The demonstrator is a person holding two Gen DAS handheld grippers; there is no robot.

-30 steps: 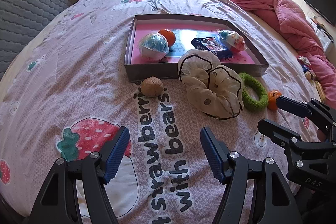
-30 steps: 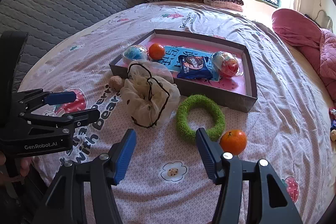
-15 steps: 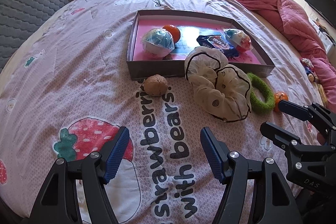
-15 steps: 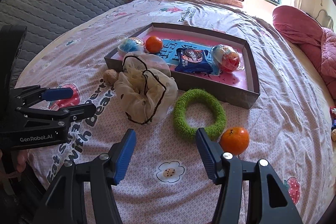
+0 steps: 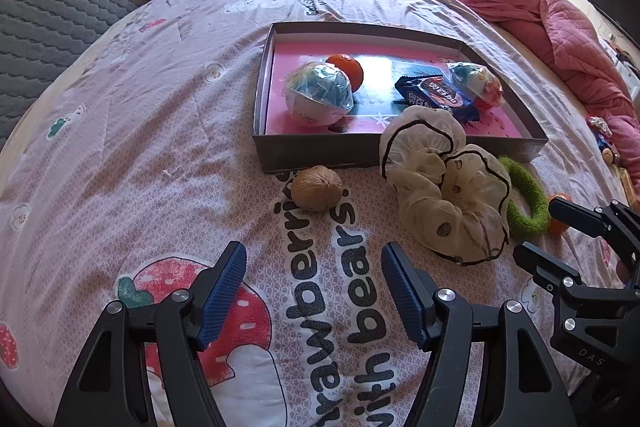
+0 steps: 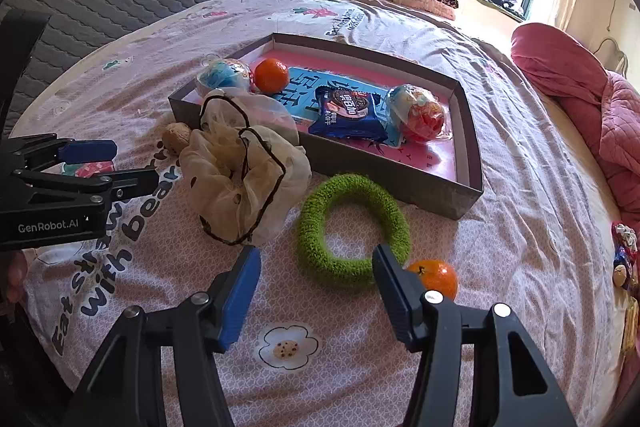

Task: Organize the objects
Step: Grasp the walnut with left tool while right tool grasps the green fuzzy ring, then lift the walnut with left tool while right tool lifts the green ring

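Walnut (image 5: 316,193) on the bed (image 5: 120,155), just in front of the shallow box (image 5: 320,151), beside a cream scrunchie (image 5: 448,195).

The bedsheet print reads "strawberries with bears"; the left gripper (image 5: 314,291) carries "GenRobot.AI" on its side, the right gripper (image 6: 316,289) "DAS". Both hover with jaws wide and nothing between them. In the box lie a blue snack packet (image 6: 348,113) with unreadable lettering, an orange (image 6: 271,75) and two wrapped balls. A green ring (image 6: 354,229) and another orange (image 6: 438,277) lie outside.
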